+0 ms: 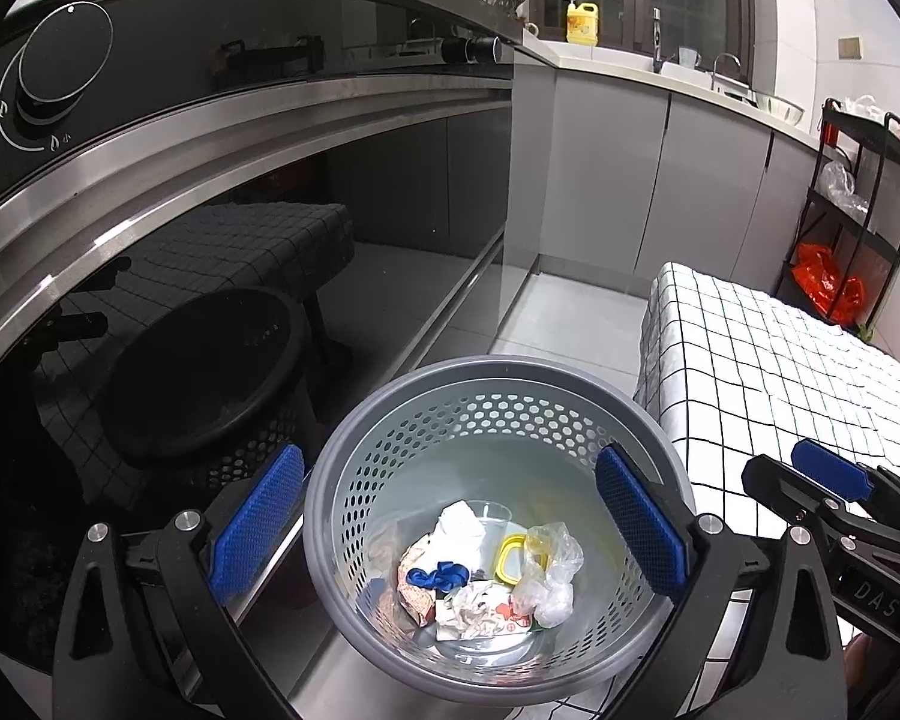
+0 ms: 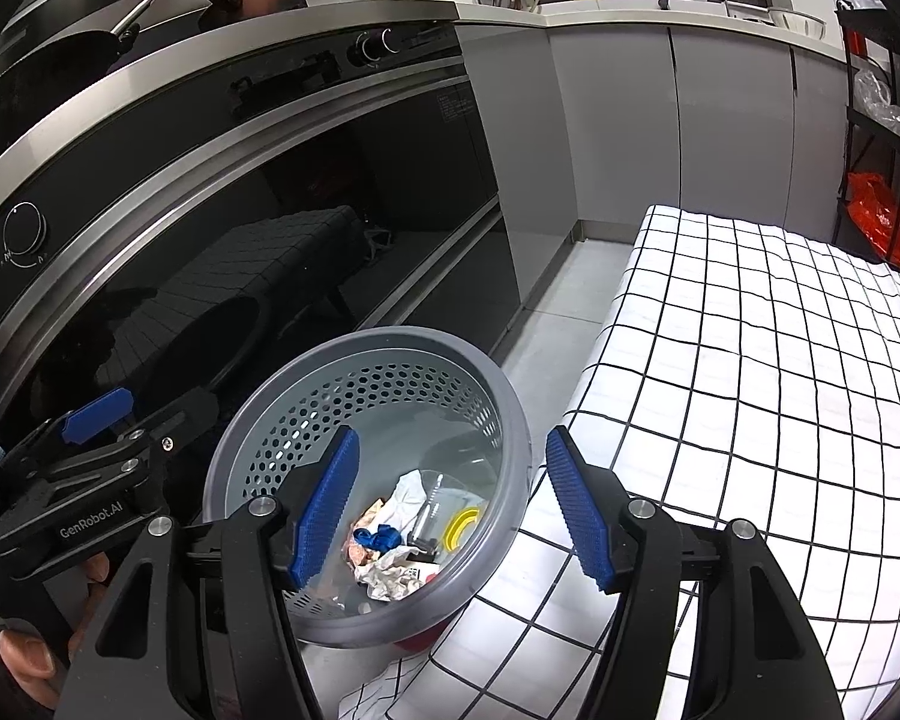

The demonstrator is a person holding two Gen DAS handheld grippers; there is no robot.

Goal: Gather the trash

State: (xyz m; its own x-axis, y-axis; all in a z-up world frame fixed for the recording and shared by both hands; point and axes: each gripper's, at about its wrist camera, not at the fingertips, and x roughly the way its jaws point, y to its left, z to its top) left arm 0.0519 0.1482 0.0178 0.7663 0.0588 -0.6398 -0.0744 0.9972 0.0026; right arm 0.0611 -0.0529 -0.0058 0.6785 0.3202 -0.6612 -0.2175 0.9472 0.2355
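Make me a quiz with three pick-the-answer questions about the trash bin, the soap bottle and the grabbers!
1. Where does the grey bin stand?
A. on the counter
B. on the floor beside the checked table
C. on the black shelf

2. What colour is the soap bottle?
A. yellow
B. green
C. pink

3. How are the left hand-held gripper and right hand-held gripper?
A. both shut on trash
B. one open
C. both open, empty

Answers: B, its rim sits below the tabletop edge; A, it is yellow on the counter; C, the blue pads stand apart, holding nothing.
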